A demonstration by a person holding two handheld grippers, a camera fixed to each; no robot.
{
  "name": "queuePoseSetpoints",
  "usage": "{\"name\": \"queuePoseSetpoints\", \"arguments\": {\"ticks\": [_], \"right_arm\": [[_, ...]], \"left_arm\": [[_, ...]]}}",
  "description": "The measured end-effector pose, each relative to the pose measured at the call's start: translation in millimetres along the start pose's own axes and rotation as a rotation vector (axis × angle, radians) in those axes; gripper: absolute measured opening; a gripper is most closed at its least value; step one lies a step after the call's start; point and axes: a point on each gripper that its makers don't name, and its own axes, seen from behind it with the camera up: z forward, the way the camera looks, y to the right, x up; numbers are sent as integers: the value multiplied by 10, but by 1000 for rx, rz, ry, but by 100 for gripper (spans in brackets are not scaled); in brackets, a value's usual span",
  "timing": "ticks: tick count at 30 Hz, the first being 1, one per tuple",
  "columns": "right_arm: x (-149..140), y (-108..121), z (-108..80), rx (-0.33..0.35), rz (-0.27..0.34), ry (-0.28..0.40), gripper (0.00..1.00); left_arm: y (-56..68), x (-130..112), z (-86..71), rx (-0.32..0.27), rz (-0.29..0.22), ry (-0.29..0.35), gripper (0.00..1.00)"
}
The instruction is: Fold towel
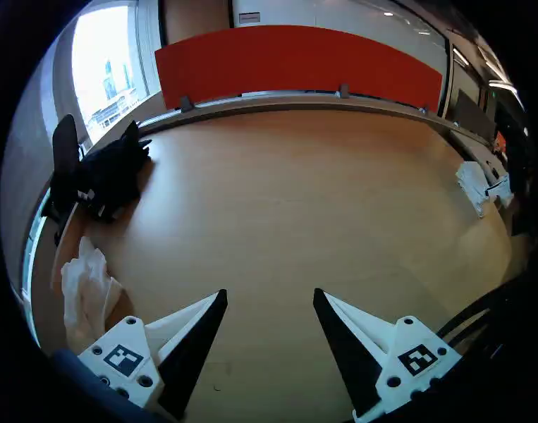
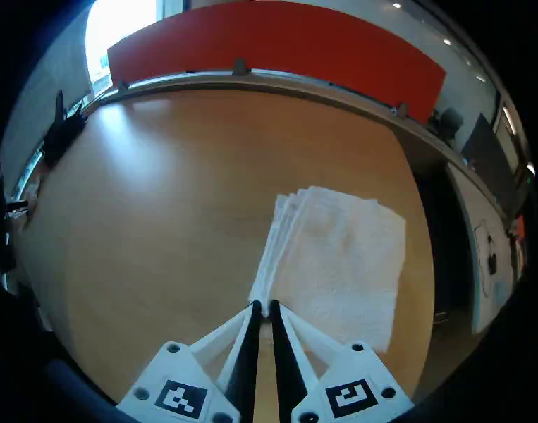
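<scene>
- Left gripper [image 1: 270,292] hangs released, its fingers spread wide over the bare wooden table [image 1: 290,197].
- From it I see a black bag [image 1: 110,176] at ten o'clock and a crumpled white cloth [image 1: 85,289] at eight o'clock.
- Right gripper [image 2: 263,304] is clenched, with only a thin slit between its fingers.
- Its tips meet the near-left corner of the towel [image 2: 335,261]; I cannot tell whether cloth is pinched.
- That towel lies folded and flat on the table, at one o'clock from those tips.
- At twelve o'clock a red partition [image 2: 276,49] stands behind the table's far edge.
</scene>
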Motion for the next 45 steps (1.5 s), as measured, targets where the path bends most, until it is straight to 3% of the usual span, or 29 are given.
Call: {"name": "queuePoseSetpoints", "arguments": {"ticks": [8, 11, 15, 21, 27, 32, 45], "right_arm": [[11, 8, 10, -1, 3, 1, 16], [17, -8, 10, 1, -4, 6, 29], [24, -27, 0, -1, -16, 14, 69], [17, -14, -4, -10, -22, 13, 88], [50, 16, -18, -17, 0, 27, 89], [91, 41, -37, -24, 26, 45, 100], [121, 104, -86, -48, 63, 71, 100]], "left_arm": [[-5, 6, 5, 2, -1, 1, 91], [-8, 7, 5, 2, -4, 1, 91], [-15, 4, 10, 4, -5, -1, 91], [-13, 8, 16, 3, -4, -1, 91], [-17, 24, 21, 3, -5, 2, 90], [-25, 33, 15, 4, -7, 4, 90], [-24, 59, -2, 4, -9, 12, 91]]}}
